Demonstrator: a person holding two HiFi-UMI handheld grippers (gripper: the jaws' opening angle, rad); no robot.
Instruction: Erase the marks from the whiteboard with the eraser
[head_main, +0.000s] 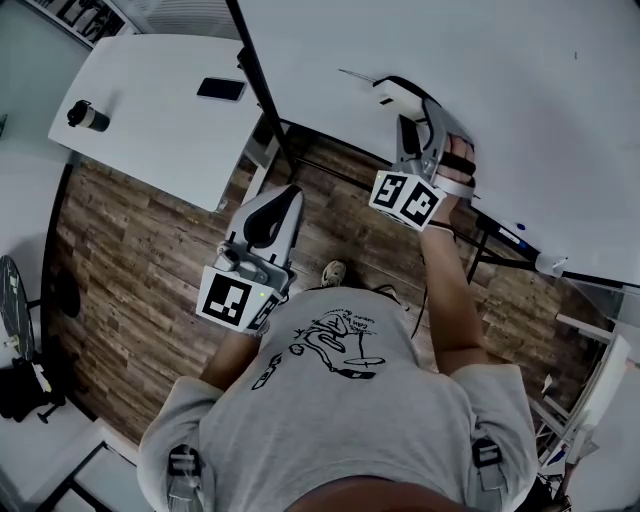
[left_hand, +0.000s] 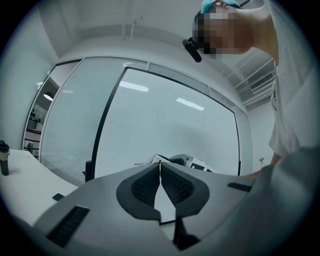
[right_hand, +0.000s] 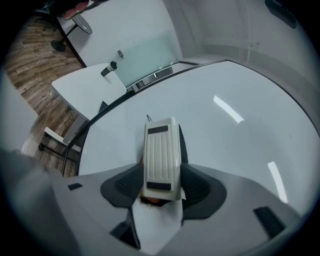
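Right arm outstretched, right tool (right_hand: 161, 176) clamped on the eraser (right_hand: 161, 150); left tool (left_hand: 160, 169) held close, jaws together.

Head view dim, cool grey cast, low contrast; whiteboard (head_main: 520, 90) at upper right is the brightest area, not clipped; wood floor (head_main: 130, 260) reads dark; no hard shadows, light looks diffuse and overhead. Both gripper views heavy fisheye; black vignette in all corners, board frame bows into curves. Ceiling lights glare as pale streaks on the board: upper centre in left gripper view, right side in right gripper view. Eraser (right_hand: 161, 159) ribs sharp; right gripper (right_hand: 161, 186) shell along bottom edge soft; far left edge smeared.
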